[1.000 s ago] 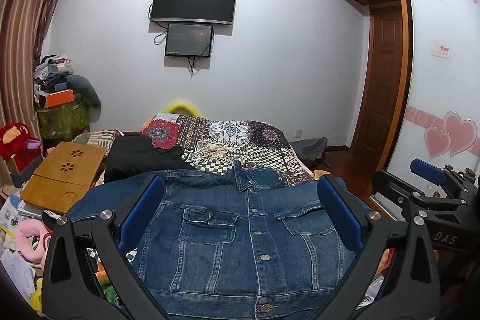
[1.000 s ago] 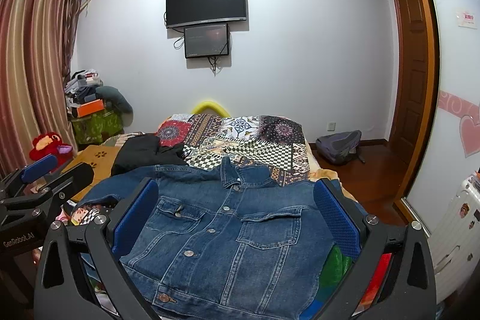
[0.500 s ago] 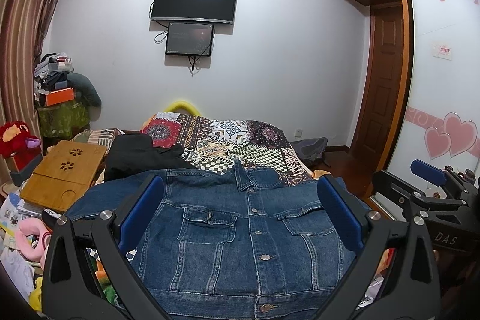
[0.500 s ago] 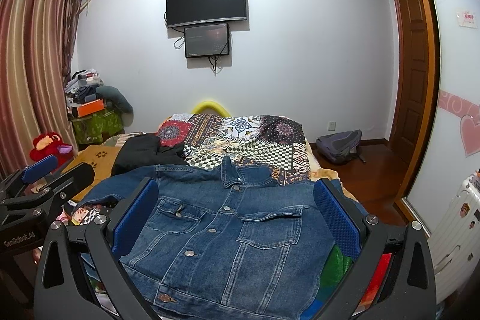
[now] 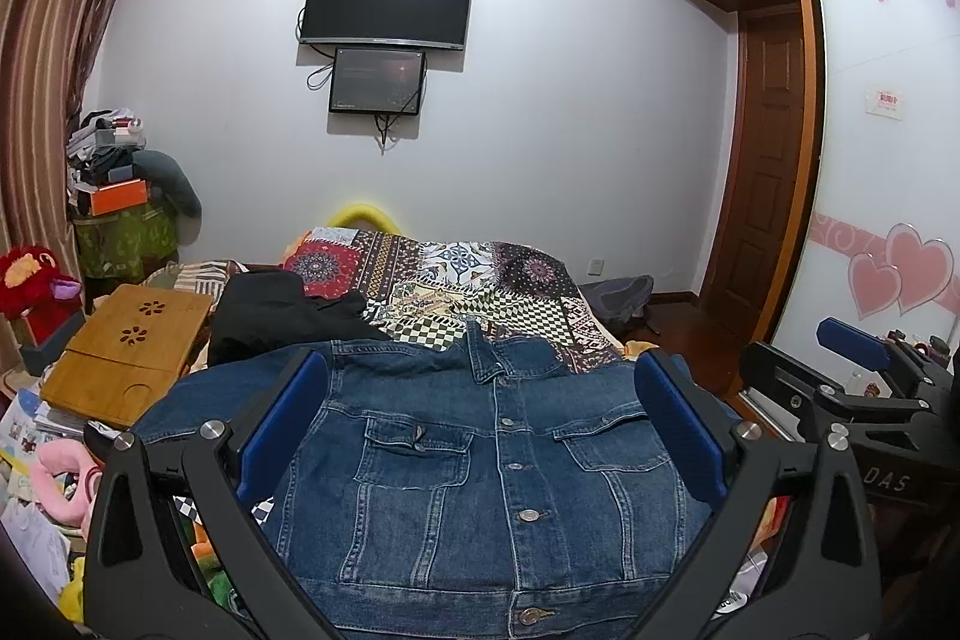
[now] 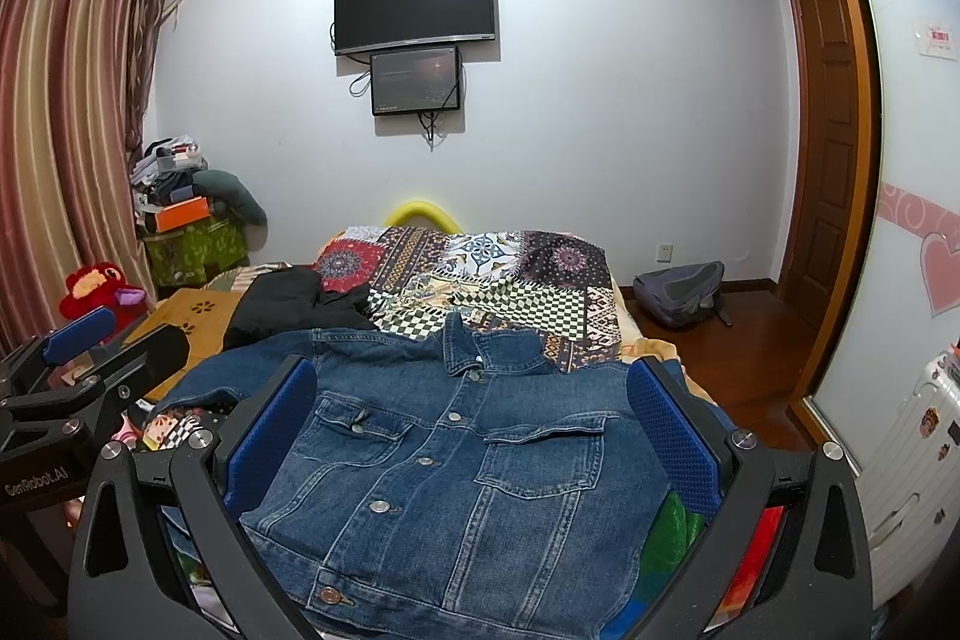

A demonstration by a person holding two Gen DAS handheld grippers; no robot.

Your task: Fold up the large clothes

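Observation:
A blue denim jacket (image 5: 480, 466) lies front up and buttoned on the bed, collar toward the far wall; it also shows in the right wrist view (image 6: 456, 466). Its left sleeve spreads to the left; the right sleeve is hidden behind a finger. My left gripper (image 5: 480, 424) hovers open above the jacket, holding nothing. My right gripper (image 6: 468, 418) hovers open above it too, empty. The right gripper shows at the right edge of the left wrist view (image 5: 858, 388), and the left gripper at the left edge of the right wrist view (image 6: 78, 370).
A patchwork bedspread (image 5: 480, 280) covers the bed beyond the jacket. A black garment (image 5: 270, 316) lies at the jacket's far left. A wooden lap tray (image 5: 126, 352) and toys sit left of the bed. A backpack (image 6: 678, 292) lies on the floor right. A white suitcase (image 6: 918, 436) stands at the right.

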